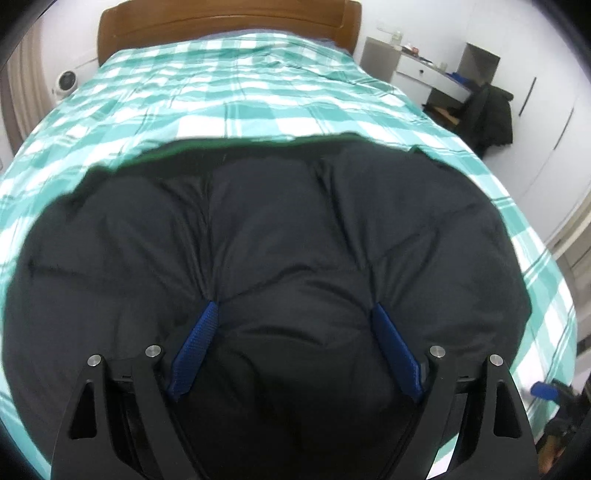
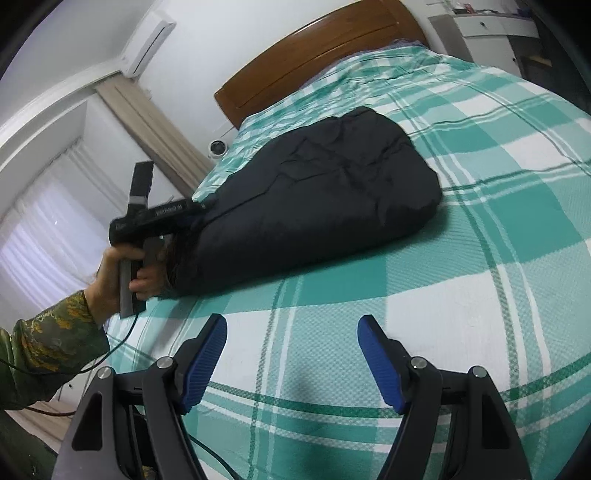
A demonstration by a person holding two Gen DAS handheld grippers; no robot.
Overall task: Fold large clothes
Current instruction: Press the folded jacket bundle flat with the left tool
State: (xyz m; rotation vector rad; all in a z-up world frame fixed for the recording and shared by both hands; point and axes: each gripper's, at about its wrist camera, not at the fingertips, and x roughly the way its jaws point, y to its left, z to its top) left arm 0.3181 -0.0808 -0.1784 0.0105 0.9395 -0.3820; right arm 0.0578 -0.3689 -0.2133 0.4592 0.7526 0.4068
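A dark navy padded jacket lies folded into a thick bundle on the green-and-white checked bed. My left gripper is open, its blue pads pressed into the jacket's near edge with puffy fabric bulging between them. In the right wrist view the jacket lies on the bed, and the left gripper's body shows at the jacket's left end, its fingertips hidden by the fabric. My right gripper is open and empty over the bedspread, apart from the jacket.
A wooden headboard is at the far end. A white desk and a chair draped with a dark coat stand to the right of the bed. A small white fan sits at the far left. Curtains hang at the left.
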